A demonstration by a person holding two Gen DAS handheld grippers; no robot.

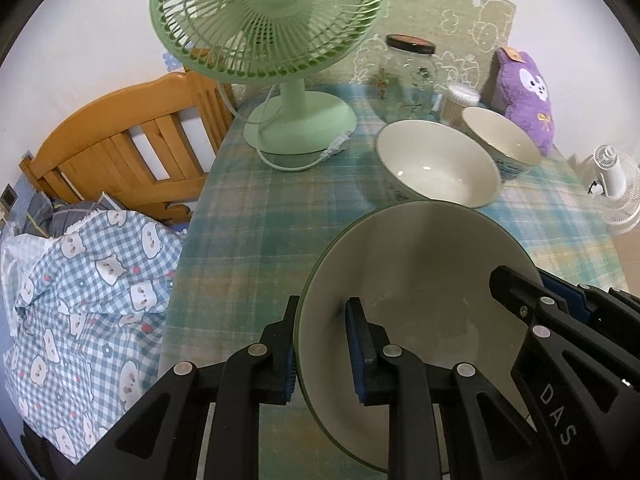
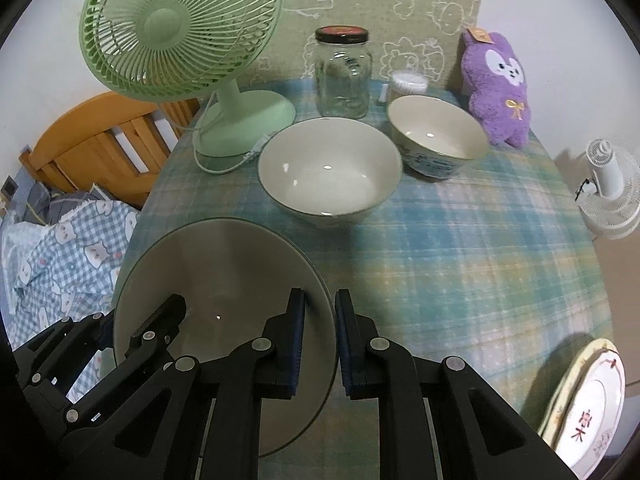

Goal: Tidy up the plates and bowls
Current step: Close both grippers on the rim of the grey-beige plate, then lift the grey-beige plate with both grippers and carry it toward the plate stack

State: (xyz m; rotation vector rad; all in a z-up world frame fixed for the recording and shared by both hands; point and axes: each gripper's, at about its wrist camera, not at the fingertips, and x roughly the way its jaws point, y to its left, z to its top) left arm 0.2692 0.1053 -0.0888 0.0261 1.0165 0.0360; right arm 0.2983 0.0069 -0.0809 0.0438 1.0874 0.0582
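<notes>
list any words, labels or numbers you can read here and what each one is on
"DAS" on the black body of the right gripper, seen in the left wrist view.
Red characters on the white plate at the table's edge: partly cut off, not readable.
Tag on the purple plush toy: too small to read.
Glass jar lid print: blurred.

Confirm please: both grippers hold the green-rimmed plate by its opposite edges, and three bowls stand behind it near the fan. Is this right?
Not quite: only two bowls stand there, the large bowl and the small bowl, as the right wrist view shows. The plate is held at opposite edges, near the fan.
</notes>
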